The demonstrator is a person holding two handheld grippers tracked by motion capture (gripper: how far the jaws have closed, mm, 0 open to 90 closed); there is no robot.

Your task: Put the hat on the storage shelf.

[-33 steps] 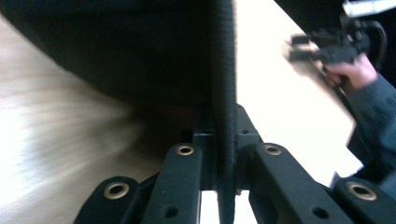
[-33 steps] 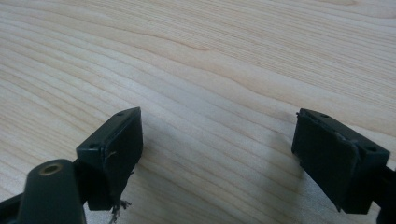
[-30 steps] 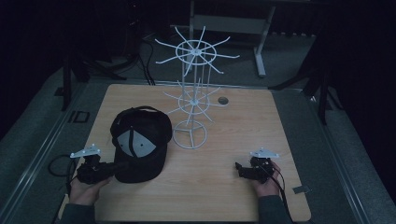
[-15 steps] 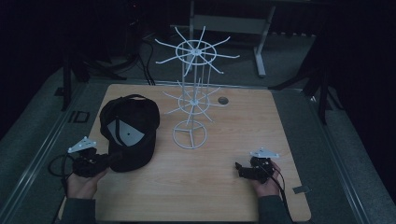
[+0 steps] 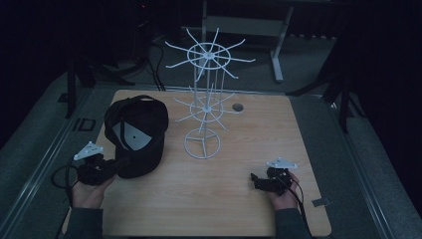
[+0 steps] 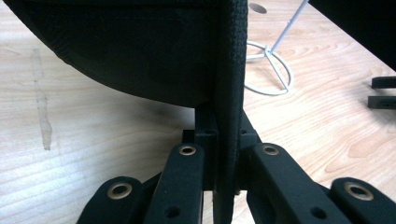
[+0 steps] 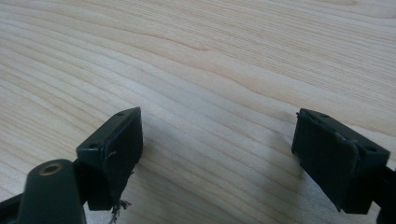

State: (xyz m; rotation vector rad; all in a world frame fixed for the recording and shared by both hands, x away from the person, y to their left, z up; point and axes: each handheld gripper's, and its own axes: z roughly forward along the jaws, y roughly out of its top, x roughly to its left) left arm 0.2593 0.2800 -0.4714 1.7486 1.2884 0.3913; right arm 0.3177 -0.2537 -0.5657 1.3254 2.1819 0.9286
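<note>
The left gripper [image 5: 110,168] has its jaws closed on the brim of the black cap [image 5: 135,134]. In the left gripper view the stiff brim edge [image 6: 229,93] runs straight up between the two jaws, pinched tight. The cap sits at the near-left part of the table [image 5: 298,129], tilted so its underside and a pale label face up. I'd judge the crown is lifted a little, though the light is dim and I can't be sure it is clear of the wood.

The wire rack [image 5: 205,104] stands just right of the cap and a bit farther back, its base ring [image 6: 268,74] showing past the brim in the left gripper view. So the cap lies between the left hand [image 5: 89,191] and the rack, long axis running away from that hand. Any carry toward the prongs goes forward and right, and up.

The right gripper [image 5: 258,180] rests near the near-right edge, well apart from cap and rack, jaws wide open over bare wood, holding nothing. The left is plainly the nearer.
</note>
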